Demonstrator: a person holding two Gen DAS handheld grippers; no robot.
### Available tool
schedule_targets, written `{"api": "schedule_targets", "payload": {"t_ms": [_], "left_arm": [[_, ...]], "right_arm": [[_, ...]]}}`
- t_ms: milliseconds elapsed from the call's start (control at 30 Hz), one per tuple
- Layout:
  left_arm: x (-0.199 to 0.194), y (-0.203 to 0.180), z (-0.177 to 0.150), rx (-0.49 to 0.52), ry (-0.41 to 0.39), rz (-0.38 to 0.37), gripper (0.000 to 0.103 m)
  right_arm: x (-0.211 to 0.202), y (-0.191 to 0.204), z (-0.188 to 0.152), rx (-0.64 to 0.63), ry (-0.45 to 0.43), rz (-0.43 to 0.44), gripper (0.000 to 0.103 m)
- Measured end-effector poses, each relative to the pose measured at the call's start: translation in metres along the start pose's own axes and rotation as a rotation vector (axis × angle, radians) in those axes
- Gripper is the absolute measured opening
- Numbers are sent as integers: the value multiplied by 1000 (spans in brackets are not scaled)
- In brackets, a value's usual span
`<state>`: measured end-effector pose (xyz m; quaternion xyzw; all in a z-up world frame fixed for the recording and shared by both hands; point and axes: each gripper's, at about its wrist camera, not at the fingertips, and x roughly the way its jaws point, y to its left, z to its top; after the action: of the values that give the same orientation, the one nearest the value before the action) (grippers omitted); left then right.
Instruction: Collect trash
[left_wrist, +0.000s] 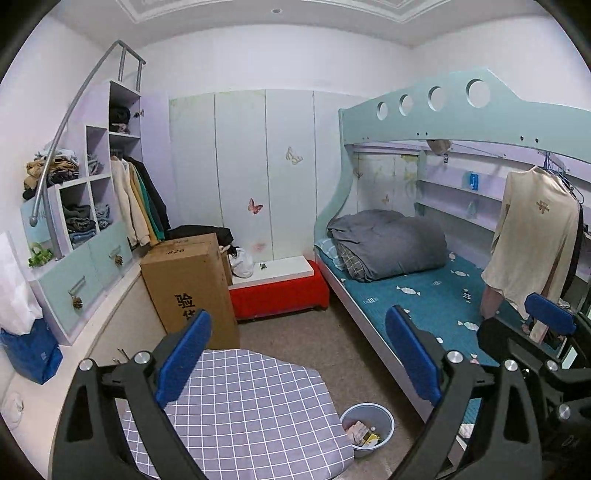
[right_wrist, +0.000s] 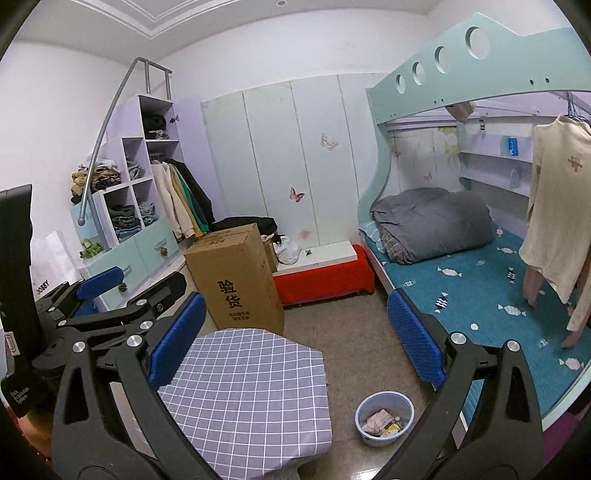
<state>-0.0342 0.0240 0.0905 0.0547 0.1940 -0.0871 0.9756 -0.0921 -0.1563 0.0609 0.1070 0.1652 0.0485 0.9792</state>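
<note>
Both grippers are hanging over a small bedroom, the left gripper (left_wrist: 299, 354) and the right gripper (right_wrist: 295, 339) each spreading its blue fingers wide with nothing between them. A pale blue waste bin (right_wrist: 384, 412) is sitting on the floor between a checked-cloth stool (right_wrist: 243, 391) and the bunk bed (right_wrist: 480, 280), holding wrappers and scraps of paper.

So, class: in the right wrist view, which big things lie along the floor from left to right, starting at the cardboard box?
Cardboard box → red bench → small trash bin → lower bunk with its teal fish-print mattress.
</note>
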Motion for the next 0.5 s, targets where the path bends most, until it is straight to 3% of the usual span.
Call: {"api": "schedule_targets", "payload": {"t_ms": [500], "left_arm": [[-13,-35,6,-36,13,45,94]], "right_arm": [[-15,-30,11,-54,9,27,97]]}}
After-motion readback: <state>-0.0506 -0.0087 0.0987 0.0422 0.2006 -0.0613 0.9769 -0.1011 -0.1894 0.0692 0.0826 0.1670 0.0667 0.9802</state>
